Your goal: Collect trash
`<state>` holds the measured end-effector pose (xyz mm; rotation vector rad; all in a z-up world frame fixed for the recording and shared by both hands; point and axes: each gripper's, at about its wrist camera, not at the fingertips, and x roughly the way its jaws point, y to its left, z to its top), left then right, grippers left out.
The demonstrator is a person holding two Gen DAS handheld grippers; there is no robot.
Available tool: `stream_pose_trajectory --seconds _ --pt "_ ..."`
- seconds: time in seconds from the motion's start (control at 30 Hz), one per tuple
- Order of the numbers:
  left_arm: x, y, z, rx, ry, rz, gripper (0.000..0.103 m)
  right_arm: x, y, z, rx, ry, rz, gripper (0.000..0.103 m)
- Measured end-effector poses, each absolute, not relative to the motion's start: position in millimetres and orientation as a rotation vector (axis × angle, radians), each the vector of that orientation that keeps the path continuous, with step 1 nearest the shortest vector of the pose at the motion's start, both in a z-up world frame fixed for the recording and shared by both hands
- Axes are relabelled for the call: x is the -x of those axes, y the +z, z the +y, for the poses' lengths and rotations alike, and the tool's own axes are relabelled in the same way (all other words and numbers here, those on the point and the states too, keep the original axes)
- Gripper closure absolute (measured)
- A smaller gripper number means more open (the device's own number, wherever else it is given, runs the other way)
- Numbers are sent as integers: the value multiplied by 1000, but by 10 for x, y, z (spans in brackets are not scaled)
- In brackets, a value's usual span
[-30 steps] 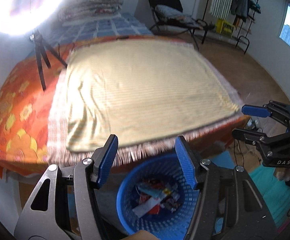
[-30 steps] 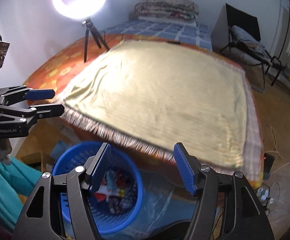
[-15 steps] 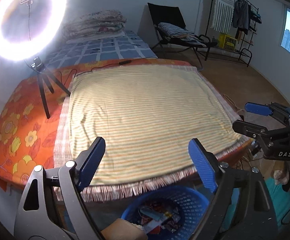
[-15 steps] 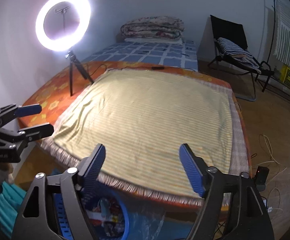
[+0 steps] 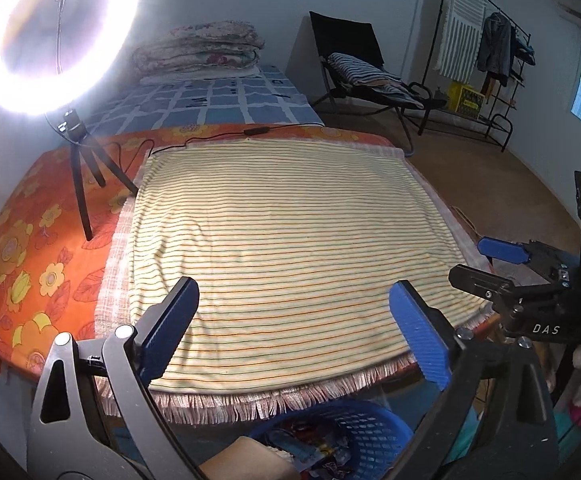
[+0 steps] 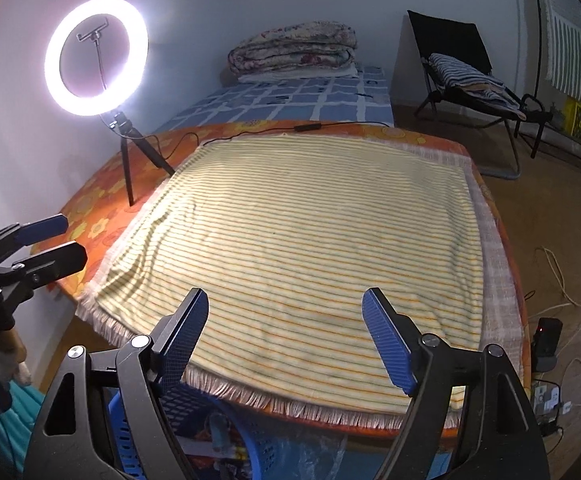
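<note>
Above a blue basket (image 5: pixel 354 432) of wrappers (beside the striped blanket (image 5: pixel 290 248)), left gripper (image 5: pixel 294 328) and right gripper (image 6: pixel 286 340) gape apart, having just widened, holding nothing.

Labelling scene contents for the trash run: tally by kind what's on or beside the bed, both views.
White ring light on black tripod: 1
Yellow striped cloth: 1
Folded floral quilt stack: 1
Blue plastic mesh basket with wrappers: 1
Black folding chair: 1
Blue-padded gripper: 2, left gripper, right gripper
Total: 7
</note>
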<state>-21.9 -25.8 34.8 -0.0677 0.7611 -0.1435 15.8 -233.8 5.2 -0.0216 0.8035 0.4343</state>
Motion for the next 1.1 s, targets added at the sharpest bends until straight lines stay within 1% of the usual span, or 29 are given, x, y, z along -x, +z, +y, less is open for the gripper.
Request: stream_pose_trajectory --seconds 0.13,1.1 --pt "196 327 -244 76 -131 771 3 -161 69 -2354 15 428 797 24" --pt "219 201 -249 63 -120 806 2 -182 42 -2392 22 383 804 24"
